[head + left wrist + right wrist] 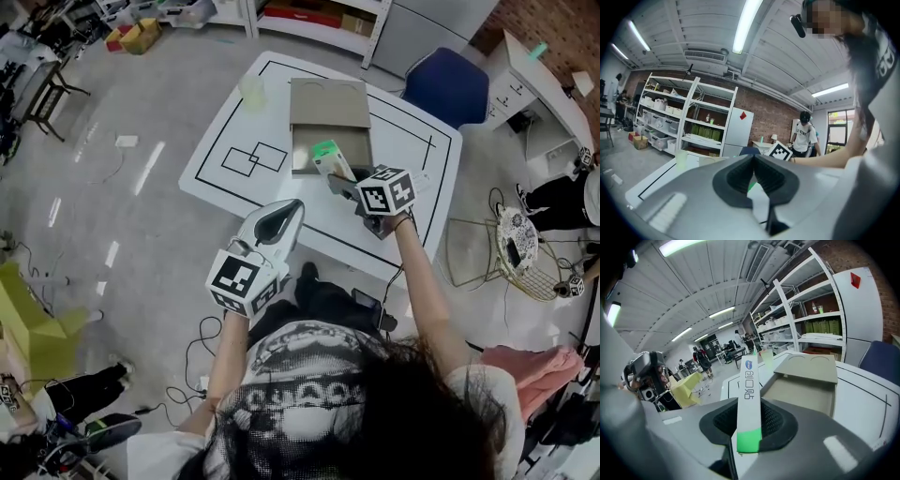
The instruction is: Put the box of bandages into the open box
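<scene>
Workshop with shelving along the wall; a white table (225, 131) marked with black lines carries the open box (314, 141), flap laid back. Step in hand, by my reading, is the carry: the right gripper (342, 180) has its jaws part-closed on the box of bandages (330, 157), which sticks up out of them in the air at about the open box's near edge, while the left gripper (289, 211) waits near the table's front, jaws together and empty. The next move likely calls for advancing over the cavity, lowering, then releasing.
</scene>
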`<action>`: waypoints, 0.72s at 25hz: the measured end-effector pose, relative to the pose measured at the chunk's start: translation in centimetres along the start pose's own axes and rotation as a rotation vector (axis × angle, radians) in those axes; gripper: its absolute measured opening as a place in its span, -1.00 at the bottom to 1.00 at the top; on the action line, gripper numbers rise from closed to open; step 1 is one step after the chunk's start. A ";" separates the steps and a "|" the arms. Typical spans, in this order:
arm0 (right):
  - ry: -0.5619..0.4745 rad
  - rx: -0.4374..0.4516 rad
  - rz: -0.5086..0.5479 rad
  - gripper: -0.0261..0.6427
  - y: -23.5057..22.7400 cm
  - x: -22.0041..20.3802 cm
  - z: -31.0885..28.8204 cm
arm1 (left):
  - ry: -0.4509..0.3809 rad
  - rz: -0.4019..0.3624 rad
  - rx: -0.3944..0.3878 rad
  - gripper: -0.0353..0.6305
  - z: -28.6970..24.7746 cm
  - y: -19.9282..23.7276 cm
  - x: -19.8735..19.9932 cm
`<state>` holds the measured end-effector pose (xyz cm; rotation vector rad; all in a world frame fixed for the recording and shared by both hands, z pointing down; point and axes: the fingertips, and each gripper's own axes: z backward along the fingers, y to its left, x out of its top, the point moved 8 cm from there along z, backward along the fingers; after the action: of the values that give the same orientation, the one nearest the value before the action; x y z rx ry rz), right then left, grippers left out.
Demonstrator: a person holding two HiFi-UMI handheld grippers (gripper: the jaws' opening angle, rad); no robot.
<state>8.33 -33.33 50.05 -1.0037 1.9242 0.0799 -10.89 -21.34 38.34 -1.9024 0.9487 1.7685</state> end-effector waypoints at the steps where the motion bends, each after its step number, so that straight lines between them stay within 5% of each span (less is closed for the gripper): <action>1: 0.012 0.002 -0.006 -0.64 -0.8 0.2 -0.4 | 0.004 0.000 0.002 -0.89 -0.2 0.1 0.0; 8: 0.088 0.036 -0.035 -0.64 -6.1 2.1 -3.7 | 0.012 0.011 0.030 -0.89 -1.2 1.6 0.3; 18: 0.325 0.108 0.012 -0.64 -10.5 3.1 -9.3 | 0.024 0.028 0.070 -0.89 -2.5 3.7 0.1</action>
<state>8.10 -46.19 56.45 -0.9781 2.2025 -0.1896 -11.65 -25.69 39.20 -1.8794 1.0365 1.7089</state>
